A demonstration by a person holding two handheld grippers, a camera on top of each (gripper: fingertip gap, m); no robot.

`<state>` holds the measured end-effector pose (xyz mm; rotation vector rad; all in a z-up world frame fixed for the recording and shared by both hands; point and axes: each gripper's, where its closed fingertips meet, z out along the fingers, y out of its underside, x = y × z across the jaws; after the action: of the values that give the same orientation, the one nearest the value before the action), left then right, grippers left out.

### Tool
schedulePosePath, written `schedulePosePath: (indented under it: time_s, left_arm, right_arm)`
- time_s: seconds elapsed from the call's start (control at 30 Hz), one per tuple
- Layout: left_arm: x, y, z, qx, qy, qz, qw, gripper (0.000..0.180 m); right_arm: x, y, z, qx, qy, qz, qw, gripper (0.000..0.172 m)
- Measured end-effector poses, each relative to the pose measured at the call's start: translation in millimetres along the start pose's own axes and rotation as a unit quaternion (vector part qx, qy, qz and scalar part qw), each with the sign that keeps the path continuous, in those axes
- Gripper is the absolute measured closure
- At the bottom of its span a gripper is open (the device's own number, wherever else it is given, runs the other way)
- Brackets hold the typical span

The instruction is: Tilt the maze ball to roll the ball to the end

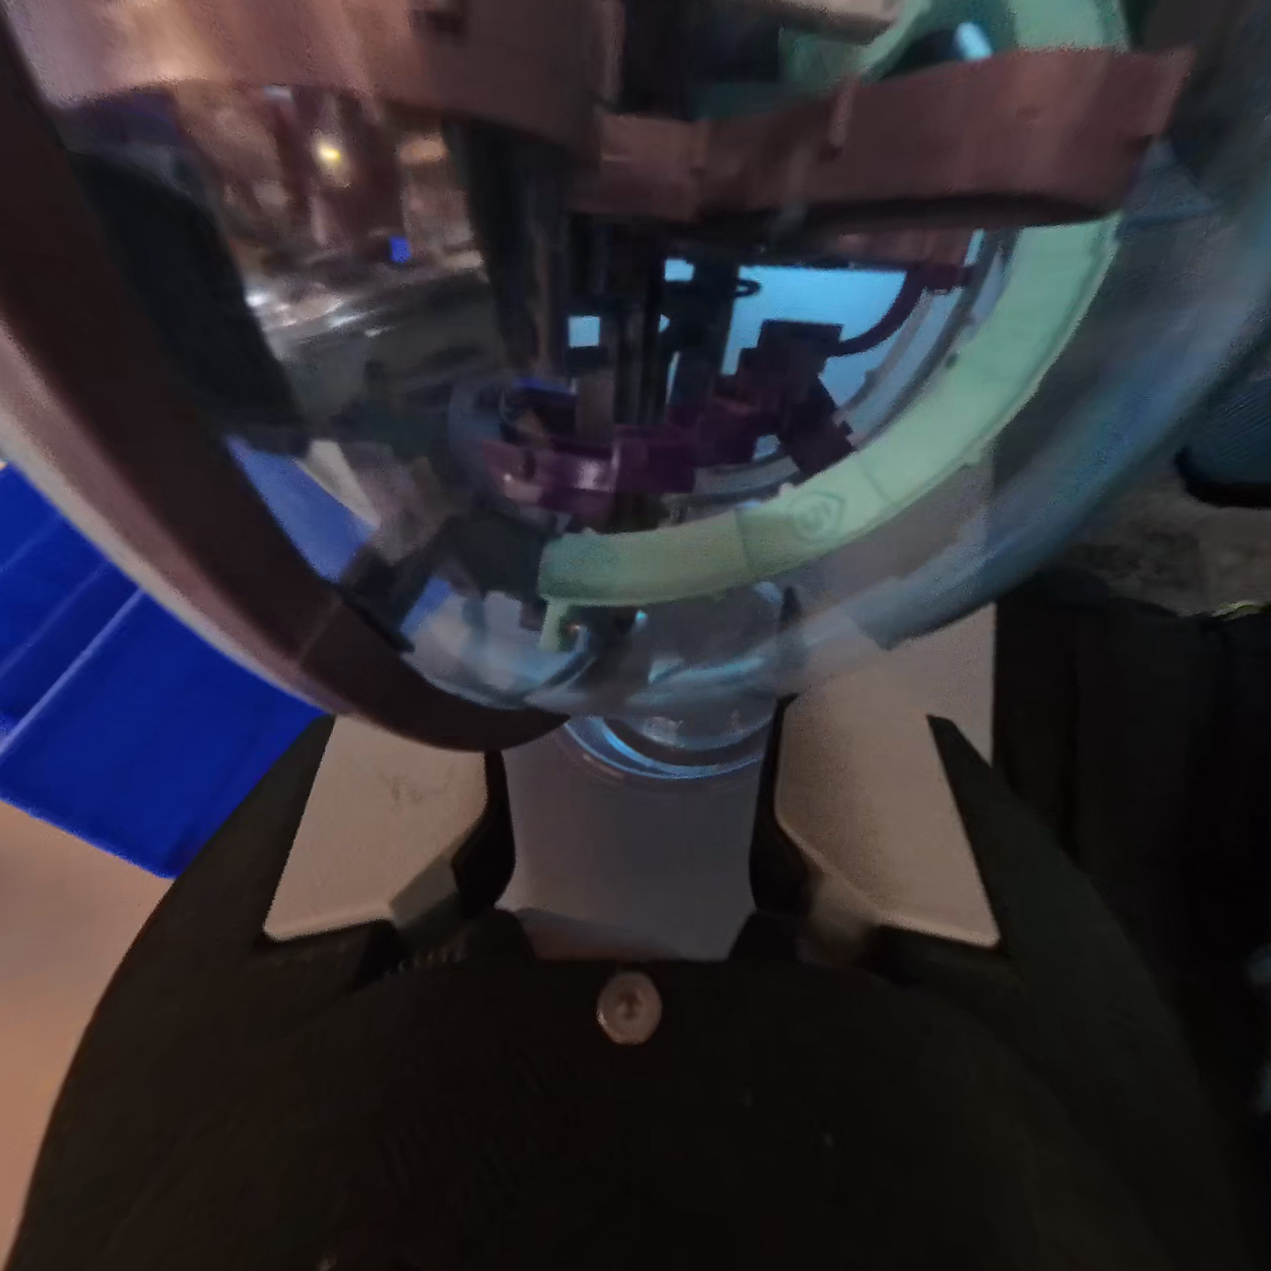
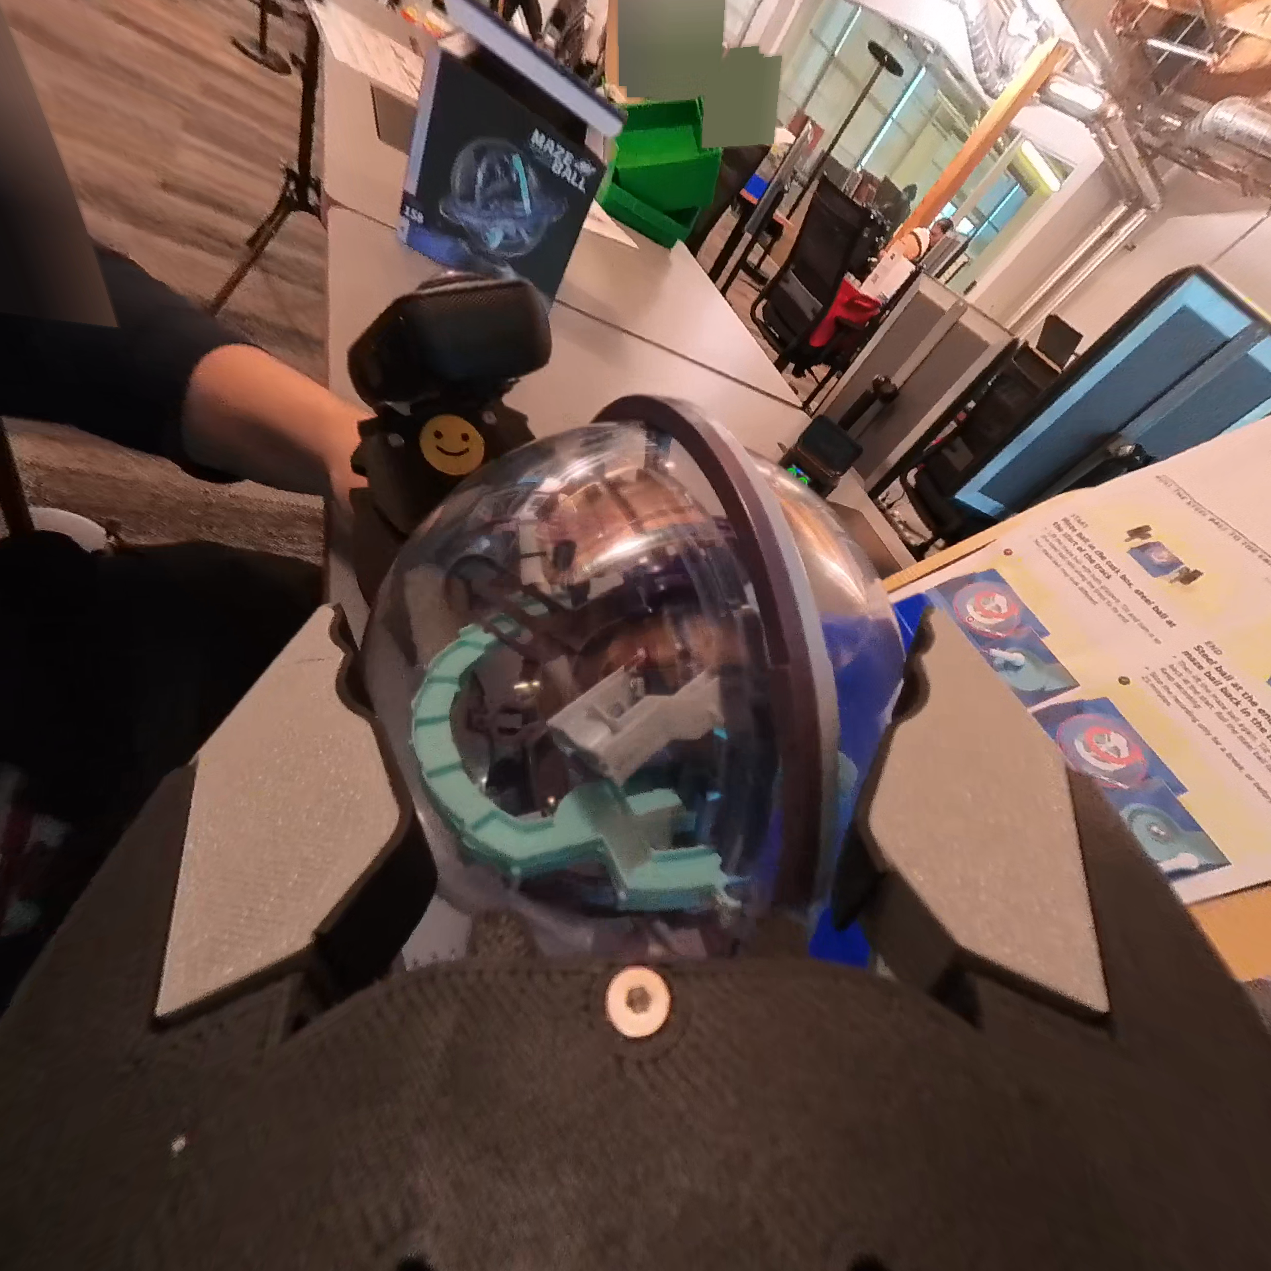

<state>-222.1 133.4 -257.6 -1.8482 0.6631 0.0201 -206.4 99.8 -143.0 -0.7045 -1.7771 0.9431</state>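
Right wrist view — gripper (image 2: 633, 660) clasping maze ball (image 2: 619, 674)

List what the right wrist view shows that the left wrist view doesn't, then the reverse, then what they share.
Only the right wrist view: the maze ball's box, green bins, an instruction sheet, the other gripper's body with a yellow smiley sticker, and the right gripper spread wide around the ball.

Only the left wrist view: the left gripper under the ball and a clear round stand.

Both: the clear maze ball with its dark band and mint-green track, and the pale table.
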Motion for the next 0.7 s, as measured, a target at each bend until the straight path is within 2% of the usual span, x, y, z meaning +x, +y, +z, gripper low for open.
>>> schedulePosePath:
  time_s: [0.07, 0.13, 0.3, 0.43, 0.63, 0.7]
  left_arm:
    - [-0.2, 5.4, 3.1, -0.019, 0.003, -0.003, 1.0, 0.102]
    - [6.3, 12.0, 5.7, -0.043, 0.034, -0.016, 0.998, 0.11]
    - [5.7, 38.2, 10.8, -0.125, 0.036, -0.016, 0.991, 0.119]
    - [2.8, 40.3, 10.2, -0.128, 0.043, -0.038, 0.99, 0.119]
    - [3.2, 42.4, 3.4, -0.124, 0.047, -0.024, 0.991, 0.119]
    - [-3.1, 44.2, -0.9, -0.123, 0.038, -0.012, 0.992, 0.109]
  right_arm:
    - [2.5, 4.2, 2.6, 0.002, 0.0, 0.012, 1.0, 0.023]
    - [2.8, 4.6, 2.9, 0.01, -0.012, 0.039, 0.999, 0.026]
    - [-0.1, 30.1, 10.8, -0.045, -0.014, 0.011, 0.999, 0.031]
    - [3.6, 37.5, 17.9, -0.06, -0.003, 0.006, 0.998, 0.026]
    - [-2.4, 36.9, 17.0, -0.071, -0.009, -0.009, 0.997, 0.028]
    - [-5.5, 36.0, 16.7, -0.074, -0.012, -0.018, 0.997, 0.03]
